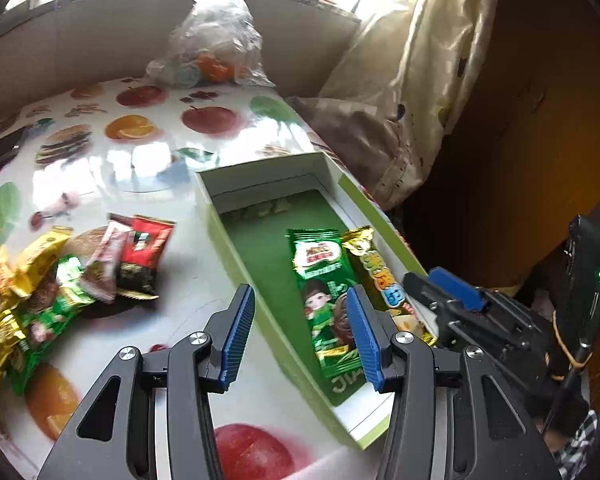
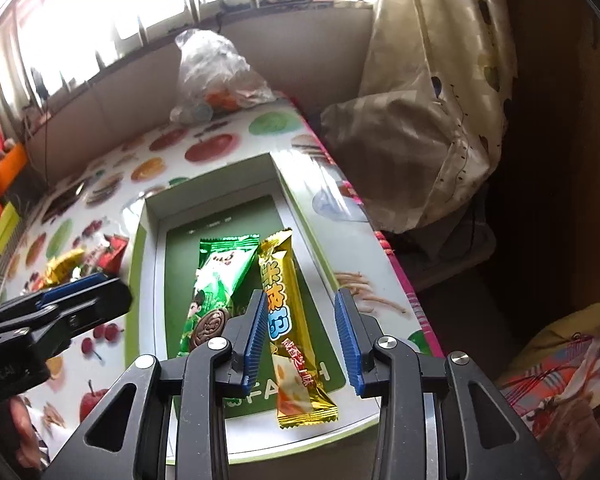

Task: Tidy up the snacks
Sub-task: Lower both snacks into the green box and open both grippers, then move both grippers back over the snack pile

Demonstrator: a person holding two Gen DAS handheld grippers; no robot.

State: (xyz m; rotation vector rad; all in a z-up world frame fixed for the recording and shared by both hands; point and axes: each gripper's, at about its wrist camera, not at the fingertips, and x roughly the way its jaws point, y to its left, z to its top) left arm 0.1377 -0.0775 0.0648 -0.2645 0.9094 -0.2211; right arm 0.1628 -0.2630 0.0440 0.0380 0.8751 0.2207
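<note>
The loose heap of foil snack packets [image 1: 60,292] lies at the fruit-printed table's [image 1: 188,280] left edge, left of the shallow green-lined cardboard box [image 1: 260,256]; the left gripper [image 1: 300,336], jaws wide and empty, is nearer than the right gripper [image 2: 302,336], also wide, over the box's two lengthwise packets

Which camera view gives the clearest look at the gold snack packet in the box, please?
The right wrist view: the gold snack packet lies nearly whole in the box. In the left wrist view, the gold snack packet is partly hidden behind the tongs.
</note>
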